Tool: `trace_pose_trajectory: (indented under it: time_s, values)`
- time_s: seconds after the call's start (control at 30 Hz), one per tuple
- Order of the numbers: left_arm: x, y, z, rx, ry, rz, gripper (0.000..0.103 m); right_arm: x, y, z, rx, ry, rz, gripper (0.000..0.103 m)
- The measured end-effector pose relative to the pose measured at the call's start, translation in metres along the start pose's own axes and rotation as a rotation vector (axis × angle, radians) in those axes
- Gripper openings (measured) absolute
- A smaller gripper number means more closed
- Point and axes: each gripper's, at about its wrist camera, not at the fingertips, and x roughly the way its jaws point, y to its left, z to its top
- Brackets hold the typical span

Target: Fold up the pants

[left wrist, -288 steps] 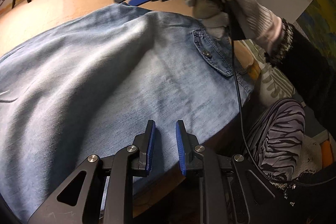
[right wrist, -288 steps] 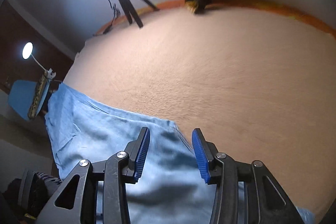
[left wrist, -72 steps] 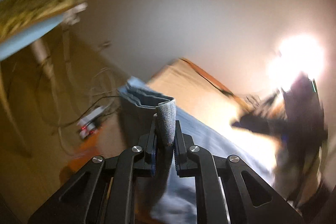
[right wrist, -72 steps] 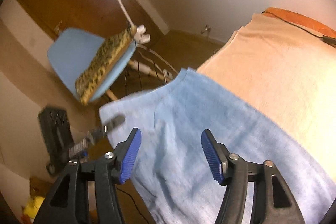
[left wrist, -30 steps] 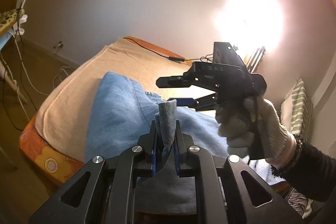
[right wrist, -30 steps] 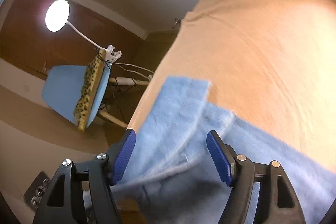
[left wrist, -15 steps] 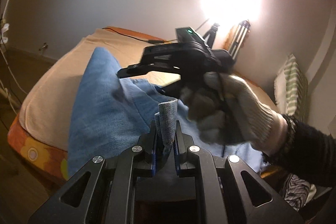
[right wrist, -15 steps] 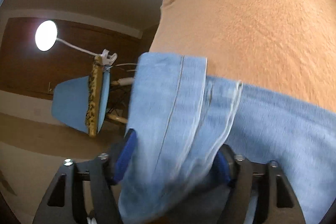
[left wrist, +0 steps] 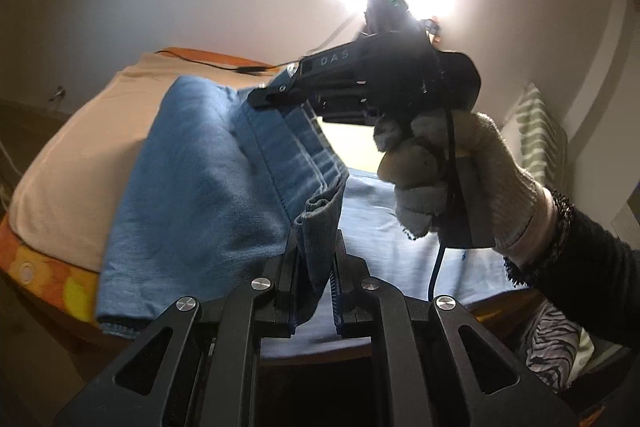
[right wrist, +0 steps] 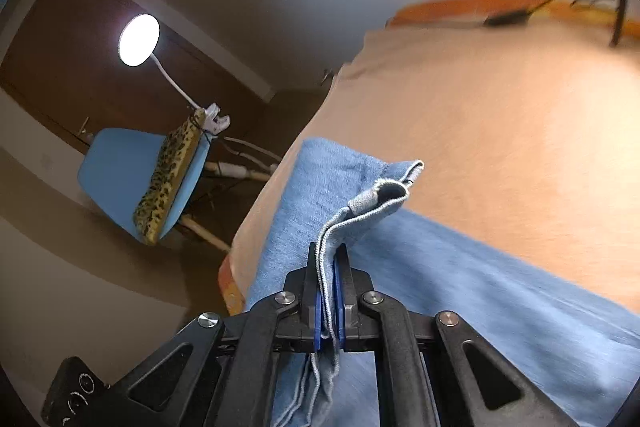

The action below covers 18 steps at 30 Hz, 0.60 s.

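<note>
Faded blue denim pants point(left wrist: 208, 183), matt, woven with pale stitched seams; peach bed cover point(right wrist: 500, 131), soft matt cloth, faintly napped; matt black plastic left gripper point(left wrist: 314, 263) and right gripper point(right wrist: 328, 291), with bright metal rivets and ribbed blue pads; knitted off-white glove point(left wrist: 460, 183), fuzzy; smooth blue plastic chair point(right wrist: 116, 171) under leopard-print cloth.

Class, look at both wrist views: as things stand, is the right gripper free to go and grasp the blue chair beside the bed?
Probably not. The right gripper is shut on a fold of the pants, so its jaws are occupied, and the blue chair stands off past the bed edge.
</note>
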Motion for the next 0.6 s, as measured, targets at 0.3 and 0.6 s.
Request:
trace_pose_trajectory:
  time_s: [0.3,0.6]
  values:
    - [0.035,-0.069,-0.01,0.051,0.039,-0.116,0.011,-0.082,-0.034,-0.027,-0.015,-0.061,-0.124,0.002]
    - [0.057,-0.128,-0.004,0.09,0.04,-0.222,0.011,-0.156,-0.062,-0.045,-0.011,-0.127,-0.209,0.002]
